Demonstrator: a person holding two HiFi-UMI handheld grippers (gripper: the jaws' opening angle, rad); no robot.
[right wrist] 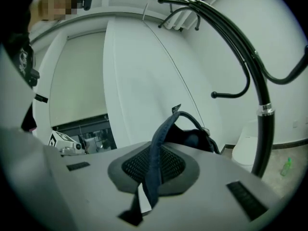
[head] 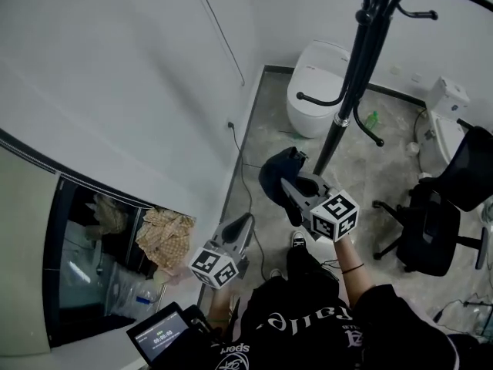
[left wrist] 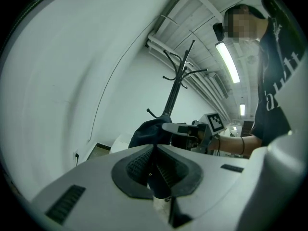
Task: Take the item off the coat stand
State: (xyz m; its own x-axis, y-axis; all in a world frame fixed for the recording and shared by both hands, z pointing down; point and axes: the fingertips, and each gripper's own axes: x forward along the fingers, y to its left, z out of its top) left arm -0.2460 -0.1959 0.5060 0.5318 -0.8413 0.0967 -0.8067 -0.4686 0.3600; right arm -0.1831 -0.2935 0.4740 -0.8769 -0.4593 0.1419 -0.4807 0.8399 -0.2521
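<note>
Right gripper (right wrist: 153,166) is clamped on the strap (right wrist: 159,138) of the dark item (head: 276,172), which hangs in the air, off the hooks and just beside the coat stand (head: 348,83) pole. Left gripper (left wrist: 153,166) sits low near the wall, jaws together, nothing between them. An office chair (head: 435,226) and a white toilet (head: 314,79) crowd the floor beyond.

Head view: high, steeply down at floor (head: 385,160).
Gripper views: close behind own jaws, tilted upward.
Shared: coat stand (head: 347,91), all 3.
</note>
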